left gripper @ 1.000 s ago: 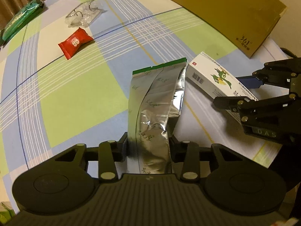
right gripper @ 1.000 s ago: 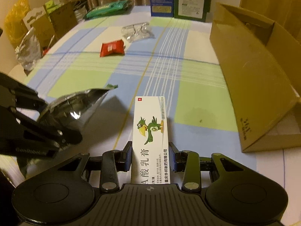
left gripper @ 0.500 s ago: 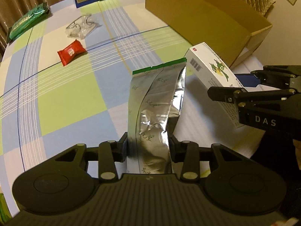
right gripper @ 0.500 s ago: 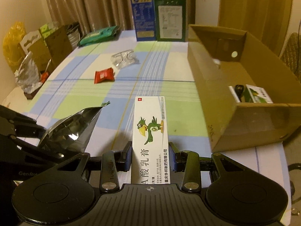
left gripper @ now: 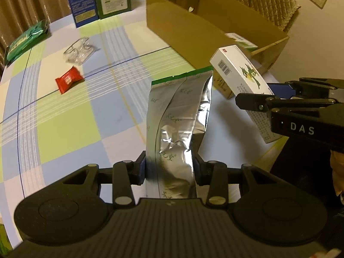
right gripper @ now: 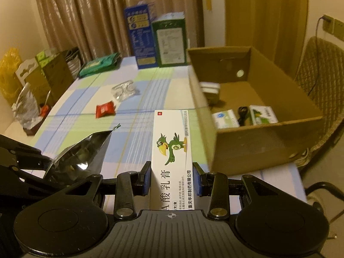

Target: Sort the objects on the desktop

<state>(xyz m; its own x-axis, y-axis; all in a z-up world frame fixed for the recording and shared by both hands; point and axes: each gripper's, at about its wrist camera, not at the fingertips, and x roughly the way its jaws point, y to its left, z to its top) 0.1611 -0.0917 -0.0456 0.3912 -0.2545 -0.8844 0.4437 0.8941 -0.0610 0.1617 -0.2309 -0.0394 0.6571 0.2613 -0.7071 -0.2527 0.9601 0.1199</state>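
My left gripper [left gripper: 169,167] is shut on a silver foil pouch [left gripper: 178,118] with a green top edge, held up above the checked tablecloth [left gripper: 64,118]. To its right, my right gripper [left gripper: 264,95] is shut on a white medicine box [left gripper: 243,75] printed with a green bird. The right wrist view shows that box [right gripper: 172,146] upright between the right gripper's [right gripper: 172,178] blue pads, with the pouch [right gripper: 81,157] at lower left. An open cardboard box [right gripper: 258,142] stands just right of the medicine box. A red candy packet [left gripper: 68,79] and a clear plastic blister [left gripper: 79,50] lie on the cloth.
Inside the cardboard box [left gripper: 193,28] lie small white cartons [right gripper: 224,118] and a black cable [right gripper: 241,114]. A green packet [right gripper: 99,64] and tall blue [right gripper: 140,36] and green cartons [right gripper: 169,40] stand at the table's far end. A chair [right gripper: 322,75] is beyond the box.
Both grippers have risen with the pouch and the medicine box and drawn nearer the cardboard box, whose inside has come into view. Neither grip has changed.
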